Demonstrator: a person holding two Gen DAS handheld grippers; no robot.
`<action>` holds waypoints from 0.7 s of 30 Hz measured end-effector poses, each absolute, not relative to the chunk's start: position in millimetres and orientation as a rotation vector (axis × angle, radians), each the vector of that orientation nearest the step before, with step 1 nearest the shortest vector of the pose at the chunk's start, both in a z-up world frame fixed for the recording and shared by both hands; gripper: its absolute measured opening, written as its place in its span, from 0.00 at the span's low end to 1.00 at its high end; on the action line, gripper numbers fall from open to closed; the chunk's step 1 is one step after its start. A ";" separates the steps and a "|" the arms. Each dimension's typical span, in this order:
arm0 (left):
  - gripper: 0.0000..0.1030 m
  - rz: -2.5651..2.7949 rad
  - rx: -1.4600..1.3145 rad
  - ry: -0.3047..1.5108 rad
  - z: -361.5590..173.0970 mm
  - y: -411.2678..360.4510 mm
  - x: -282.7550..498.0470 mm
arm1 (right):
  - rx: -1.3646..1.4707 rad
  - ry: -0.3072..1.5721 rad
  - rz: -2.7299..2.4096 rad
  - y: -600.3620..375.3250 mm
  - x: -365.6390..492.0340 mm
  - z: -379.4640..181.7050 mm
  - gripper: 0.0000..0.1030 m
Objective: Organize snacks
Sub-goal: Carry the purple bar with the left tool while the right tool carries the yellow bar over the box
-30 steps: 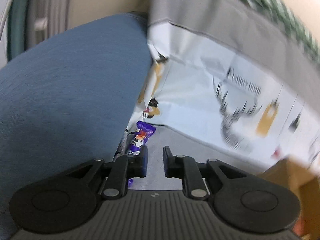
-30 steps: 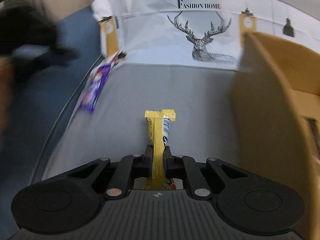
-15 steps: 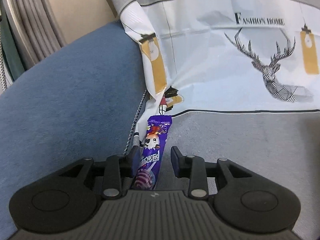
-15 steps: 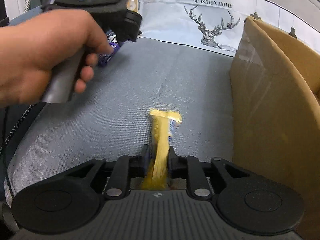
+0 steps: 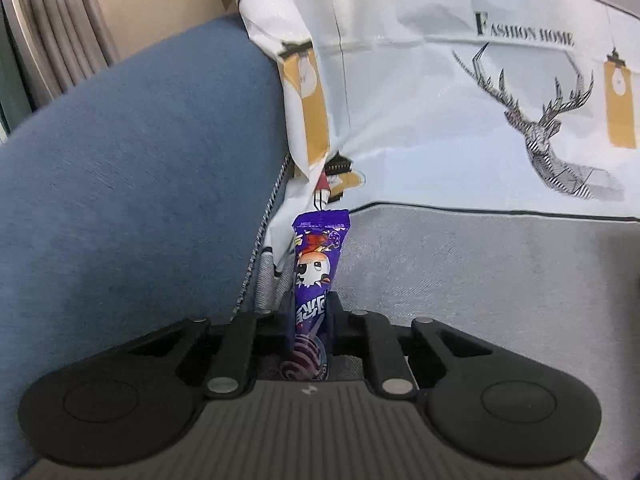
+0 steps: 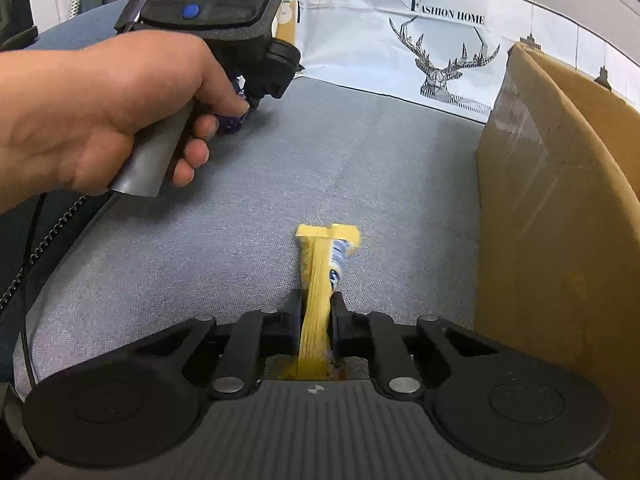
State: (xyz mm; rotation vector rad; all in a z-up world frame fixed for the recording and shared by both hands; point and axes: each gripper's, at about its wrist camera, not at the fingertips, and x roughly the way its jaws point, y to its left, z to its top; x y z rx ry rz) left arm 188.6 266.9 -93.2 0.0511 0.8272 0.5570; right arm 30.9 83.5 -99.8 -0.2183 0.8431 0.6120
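My left gripper (image 5: pixel 311 312) is shut on a purple snack stick (image 5: pixel 318 256) that lies on the grey cushion (image 5: pixel 480 280) beside the blue armrest (image 5: pixel 140 180). In the right wrist view the left gripper's body (image 6: pixel 224 20) is held by a hand at the upper left, with a bit of the purple snack (image 6: pixel 230 122) showing under it. My right gripper (image 6: pixel 316 312) is shut on a yellow snack stick (image 6: pixel 320 276), held edge-up just above the grey cushion (image 6: pixel 320 160), left of a cardboard box (image 6: pixel 560 200).
A white cloth with a deer print and "FASHION HOME" (image 5: pixel 520 120) covers the backrest behind the cushion. A thin chain (image 5: pixel 260 248) runs along the seam by the armrest. Curtains (image 5: pixel 48 40) hang at the far left.
The left gripper has moved in over the purple snack and closed on it. The right gripper has kept its hold on the yellow snack and shifted slightly towards the box.
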 end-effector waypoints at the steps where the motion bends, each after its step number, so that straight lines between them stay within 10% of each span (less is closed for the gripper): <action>1: 0.16 0.550 0.047 0.822 -88.8 265.1 185.2 | -0.216 0.844 0.617 83.7 30.4 -99.0 0.13; 21: 0.15 0.233 -0.464 1.037 -48.7 231.5 -7.3 | -0.105 0.883 0.685 21.2 -33.7 -59.9 0.13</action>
